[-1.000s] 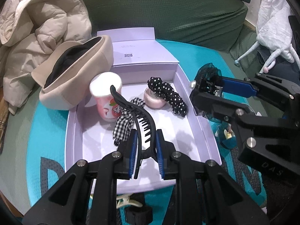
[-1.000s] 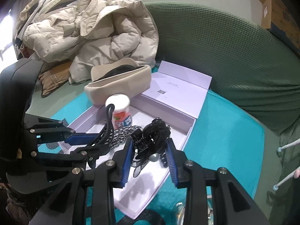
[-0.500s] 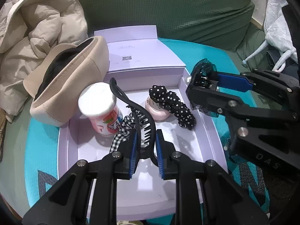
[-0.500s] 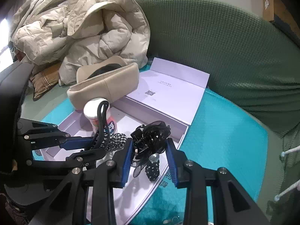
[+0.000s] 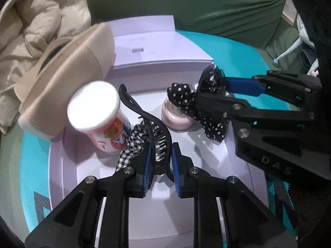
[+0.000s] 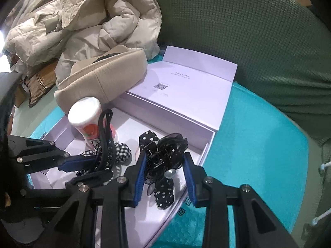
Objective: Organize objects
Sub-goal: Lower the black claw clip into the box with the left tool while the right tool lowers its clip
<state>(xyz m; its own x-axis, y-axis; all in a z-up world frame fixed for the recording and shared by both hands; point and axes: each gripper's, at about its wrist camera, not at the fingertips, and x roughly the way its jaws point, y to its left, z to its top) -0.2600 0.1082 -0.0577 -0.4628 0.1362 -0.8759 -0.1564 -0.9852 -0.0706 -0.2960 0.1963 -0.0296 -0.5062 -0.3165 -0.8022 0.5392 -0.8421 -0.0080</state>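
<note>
You had a teal mat [image 6: 258, 144] spread over the green couch [image 6: 258, 41]; on it lay the open lilac box [image 6: 186, 95], a beige hat [image 6: 103, 82] beside it, and a cream jacket [image 6: 82, 20].

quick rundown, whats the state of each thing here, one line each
box: open, lid folded back
left gripper: shut on claw clip
claw clip: held over box
right gripper: shut on mesh clip
mesh clip: held over box
bottle: upright in box, capped
gingham scrunchie: lying in box
</note>
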